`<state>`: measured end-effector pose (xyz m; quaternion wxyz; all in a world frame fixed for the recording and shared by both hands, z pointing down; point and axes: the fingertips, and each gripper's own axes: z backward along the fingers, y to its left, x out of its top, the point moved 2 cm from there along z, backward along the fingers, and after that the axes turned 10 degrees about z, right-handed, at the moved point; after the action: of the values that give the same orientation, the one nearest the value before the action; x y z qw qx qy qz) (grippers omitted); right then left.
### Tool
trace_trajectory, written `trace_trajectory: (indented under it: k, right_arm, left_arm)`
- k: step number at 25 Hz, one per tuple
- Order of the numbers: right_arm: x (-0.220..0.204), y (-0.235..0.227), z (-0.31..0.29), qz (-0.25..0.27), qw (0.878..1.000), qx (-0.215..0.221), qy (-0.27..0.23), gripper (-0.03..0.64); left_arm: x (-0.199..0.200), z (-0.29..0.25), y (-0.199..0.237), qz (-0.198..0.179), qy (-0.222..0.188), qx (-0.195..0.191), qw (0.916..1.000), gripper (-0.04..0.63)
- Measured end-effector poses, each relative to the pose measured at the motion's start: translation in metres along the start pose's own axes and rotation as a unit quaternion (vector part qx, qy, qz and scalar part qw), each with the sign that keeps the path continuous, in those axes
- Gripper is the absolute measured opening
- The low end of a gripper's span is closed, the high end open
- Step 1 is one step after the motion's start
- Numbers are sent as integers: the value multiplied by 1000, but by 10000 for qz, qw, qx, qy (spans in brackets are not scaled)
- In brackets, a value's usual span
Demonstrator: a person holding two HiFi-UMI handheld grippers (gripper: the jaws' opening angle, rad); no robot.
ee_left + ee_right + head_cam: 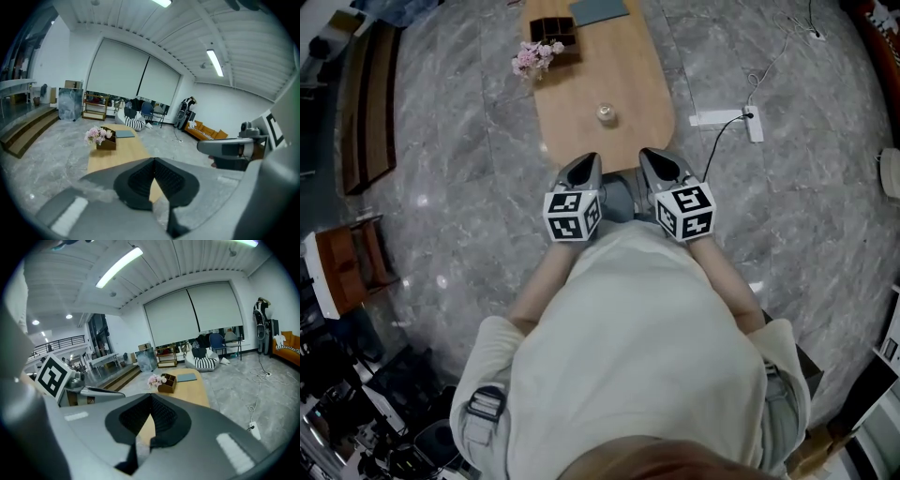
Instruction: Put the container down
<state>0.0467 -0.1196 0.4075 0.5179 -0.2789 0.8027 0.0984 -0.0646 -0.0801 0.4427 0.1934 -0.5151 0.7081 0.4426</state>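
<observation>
A small clear glass container (606, 114) stands upright on the near part of the oval wooden table (572, 103), alone and untouched. My left gripper (585, 161) and right gripper (652, 156) hover side by side over the table's near end, a short way in front of the container. In the left gripper view the left gripper (153, 163) is shut, pads together with nothing between them. The right gripper (150, 400) in its own view is shut too, and empty. Neither gripper view shows the container; the jaws hide that part of the table.
At the table's far end are pink flowers (533, 57), a dark compartment box (555, 31) and a grey-blue pad (600, 9). A white power strip (727, 117) with cable lies on the marble floor to the right. Wooden steps (366, 103) run along the left.
</observation>
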Motion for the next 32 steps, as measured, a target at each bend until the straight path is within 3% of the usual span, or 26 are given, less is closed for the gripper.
trace_trajectory:
  k: [10, 21, 32]
  right_arm:
    - [15, 11, 13, 128, 9994, -75, -320, 0]
    - [12, 22, 18, 281, 9990, -134, -310, -2]
    - [15, 22, 21, 246, 9987, -210, -399, -2]
  left_arm:
    - [5, 28, 8, 27, -180, 36, 9998, 2]
    - [-3, 33, -3, -118, 34, -339, 9994, 3]
    - [-6, 33, -2, -214, 143, -299, 9992, 3]
